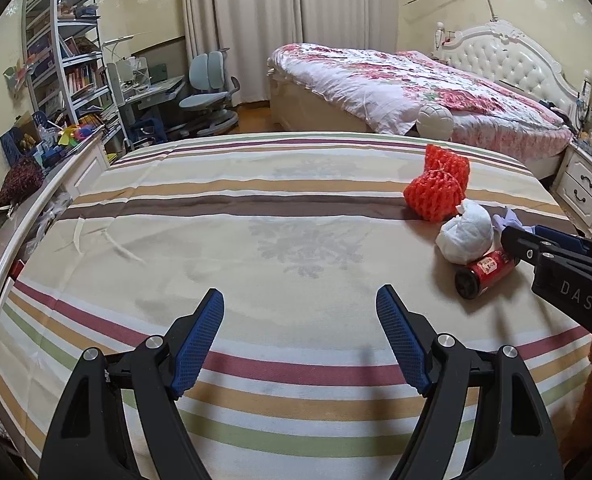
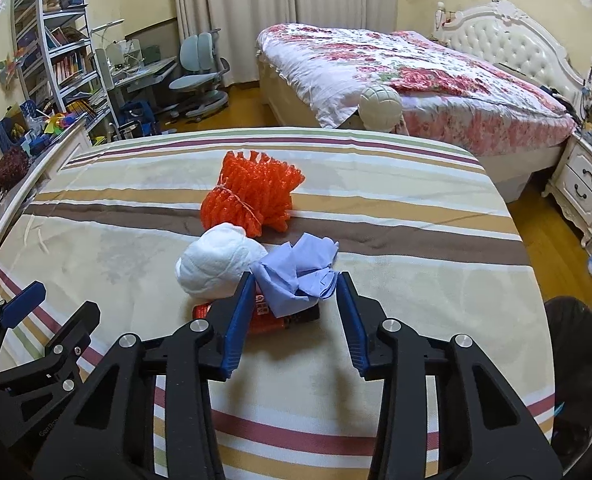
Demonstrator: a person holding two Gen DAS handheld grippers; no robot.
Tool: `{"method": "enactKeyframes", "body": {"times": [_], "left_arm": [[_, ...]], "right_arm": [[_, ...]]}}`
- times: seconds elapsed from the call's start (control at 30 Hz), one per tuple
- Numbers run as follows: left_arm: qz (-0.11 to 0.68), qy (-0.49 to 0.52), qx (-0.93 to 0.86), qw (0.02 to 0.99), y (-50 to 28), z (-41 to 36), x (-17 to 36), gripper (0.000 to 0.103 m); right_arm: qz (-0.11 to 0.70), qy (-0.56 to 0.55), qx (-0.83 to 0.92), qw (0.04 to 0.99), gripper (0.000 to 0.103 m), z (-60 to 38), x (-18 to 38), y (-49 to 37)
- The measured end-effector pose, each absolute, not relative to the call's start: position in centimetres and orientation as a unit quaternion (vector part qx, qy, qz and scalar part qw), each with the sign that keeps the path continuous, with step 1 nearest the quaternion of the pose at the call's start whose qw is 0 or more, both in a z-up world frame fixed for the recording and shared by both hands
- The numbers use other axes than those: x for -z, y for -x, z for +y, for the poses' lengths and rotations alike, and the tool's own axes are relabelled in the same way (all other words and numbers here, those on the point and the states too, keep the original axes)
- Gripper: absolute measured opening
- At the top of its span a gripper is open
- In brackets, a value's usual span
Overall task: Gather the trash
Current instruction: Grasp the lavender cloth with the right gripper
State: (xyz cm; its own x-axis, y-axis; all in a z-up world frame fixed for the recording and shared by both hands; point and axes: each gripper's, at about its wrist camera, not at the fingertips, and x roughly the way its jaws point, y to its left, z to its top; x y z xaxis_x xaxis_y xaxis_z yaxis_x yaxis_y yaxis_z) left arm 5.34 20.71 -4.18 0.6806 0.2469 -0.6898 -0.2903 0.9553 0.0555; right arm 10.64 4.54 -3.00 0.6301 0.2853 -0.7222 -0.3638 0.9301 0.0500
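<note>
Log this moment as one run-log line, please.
stage: reaching first item | right gripper: open around blue crumpled paper | left gripper: open, empty | pile: red can, white wad, orange net

Red can (image 2: 264, 316) mostly hidden under blue crumpled paper (image 2: 300, 276), label unreadable

A lived-in home bedroom. A double bed (image 1: 416, 84) with a floral quilt and a tufted white headboard (image 1: 508, 60) stands beside a white nightstand (image 1: 584, 192), with long pale curtains (image 1: 256, 20) behind. To the left, a crowded bookshelf (image 1: 68, 52), a cluttered study desk (image 1: 152, 88) and a blue swivel chair (image 1: 210, 92) mark a study corner.
</note>
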Motion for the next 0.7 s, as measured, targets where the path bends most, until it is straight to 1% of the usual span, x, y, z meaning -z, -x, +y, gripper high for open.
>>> {"method": "enactKeyframes", "body": {"times": [0.43, 0.7], "left_arm": [[0.368, 0.014, -0.098, 0.925, -7.3, 16.2, 3.4, 0.077], [0.366, 0.004, -0.085, 0.927, -8.0, 14.5, 3.1, 0.078]], "right_arm": [[0.407, 0.030, -0.127, 0.904, 0.041, -1.4, 4.8, -11.2], [0.404, 0.022, -0.116, 0.907, 0.041, -3.2, 4.8, -11.6]]}}
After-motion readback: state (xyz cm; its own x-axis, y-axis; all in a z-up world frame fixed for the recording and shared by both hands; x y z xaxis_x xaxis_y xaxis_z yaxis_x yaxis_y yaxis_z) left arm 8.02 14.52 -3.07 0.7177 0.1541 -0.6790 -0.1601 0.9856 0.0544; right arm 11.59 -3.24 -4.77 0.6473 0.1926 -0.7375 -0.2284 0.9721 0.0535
